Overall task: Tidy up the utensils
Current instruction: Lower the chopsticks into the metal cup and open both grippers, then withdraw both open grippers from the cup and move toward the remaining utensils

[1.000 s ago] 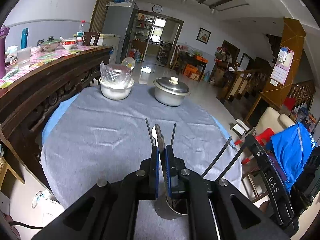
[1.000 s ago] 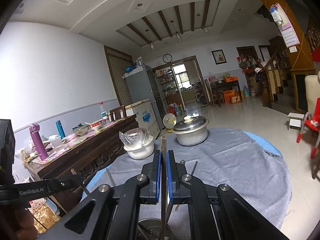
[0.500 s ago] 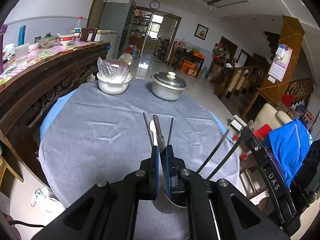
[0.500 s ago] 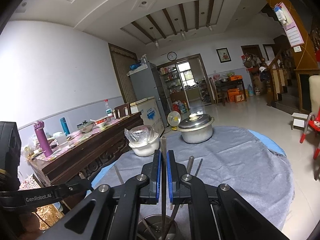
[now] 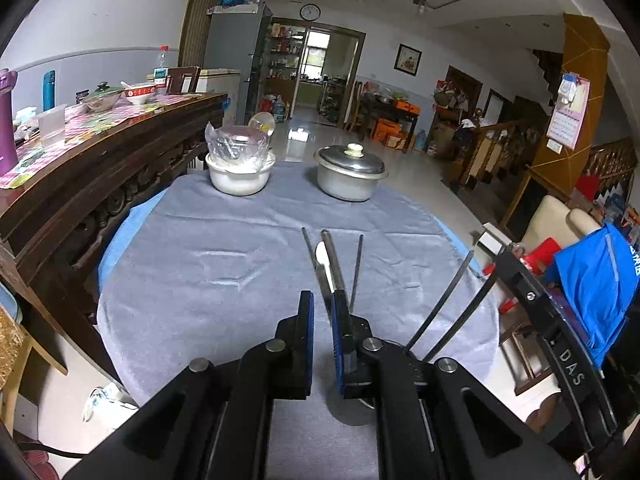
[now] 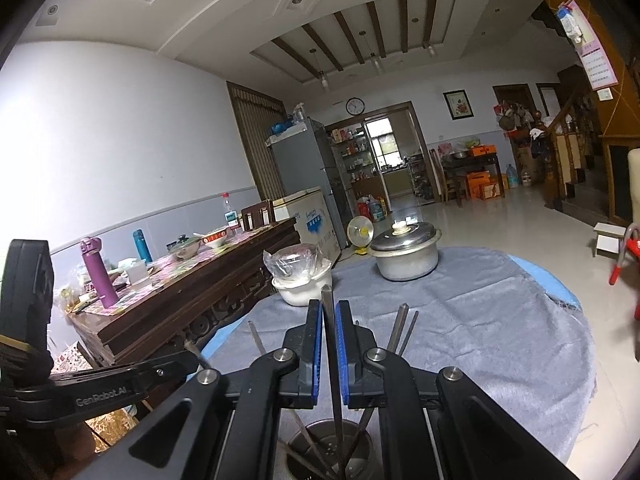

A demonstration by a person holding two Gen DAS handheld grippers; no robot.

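A: Left hand-held gripper (image 5: 322, 312)?
B: Jaws apart, nothing between them. Utensil handles (image 5: 332, 264) stand just past its right finger.
A: Right hand-held gripper (image 6: 329, 322)?
B: Clamped on a metal utensil (image 6: 334, 360), upright, lower end inside the steel holder (image 6: 332, 452).
A: Holder position?
B: On the grey-clothed table (image 6: 500, 340), directly below that gripper; other utensils lean in it. Lidded pot (image 6: 405, 254) and wrapped white bowl (image 6: 302, 280) sit well beyond the holder, at the far edge.

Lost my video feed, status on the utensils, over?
Left hand-held gripper open, empty. Right hand-held gripper shut on chopstick, tip in holder cup. Nothing blocking.
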